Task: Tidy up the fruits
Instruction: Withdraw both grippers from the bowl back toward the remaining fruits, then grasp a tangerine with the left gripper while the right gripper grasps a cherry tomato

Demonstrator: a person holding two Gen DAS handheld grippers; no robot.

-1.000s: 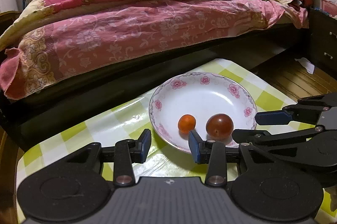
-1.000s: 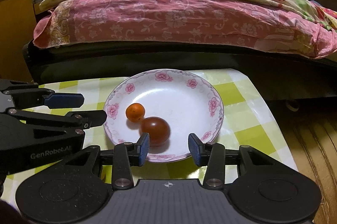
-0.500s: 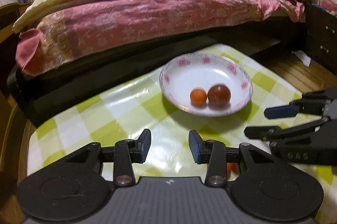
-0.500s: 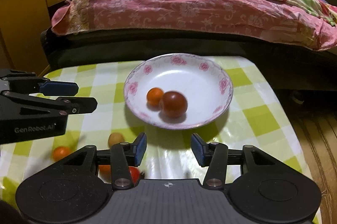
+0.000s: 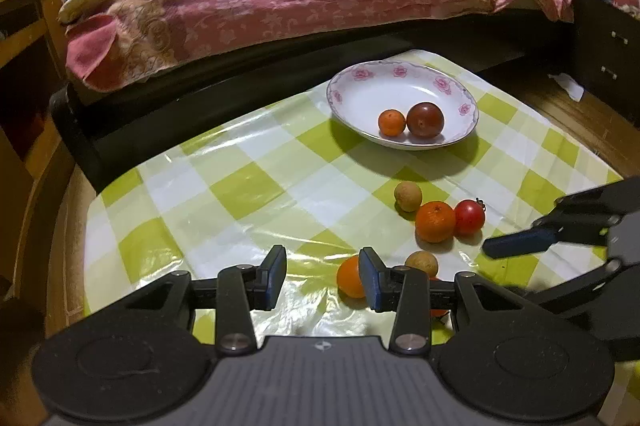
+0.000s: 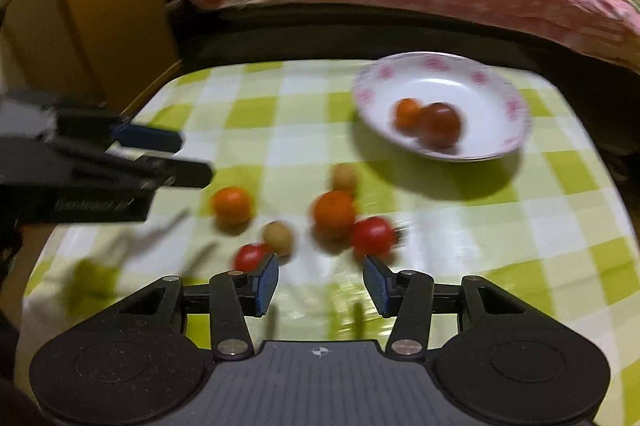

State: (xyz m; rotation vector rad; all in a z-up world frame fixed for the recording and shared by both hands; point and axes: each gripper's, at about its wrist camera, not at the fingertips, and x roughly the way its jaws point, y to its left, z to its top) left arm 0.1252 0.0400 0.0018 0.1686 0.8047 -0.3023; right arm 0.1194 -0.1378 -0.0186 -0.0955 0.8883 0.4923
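Fruits [image 5: 435,221] lie loose beside plate [image 5: 402,98]; both grippers [image 5: 323,278] [image 6: 320,284] seemingly agape, empty.

Dim indoor light; right-wrist view blurred

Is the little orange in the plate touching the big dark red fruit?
Touching. In the left wrist view the little orange sits right against the dark red fruit in the plate, with no gap.

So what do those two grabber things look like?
Both are matte black plastic. The left gripper and right gripper each have two thin fingers with blue ridged pads, silver pivot screws, round discs on a ribbed body, and white lettering on the side.
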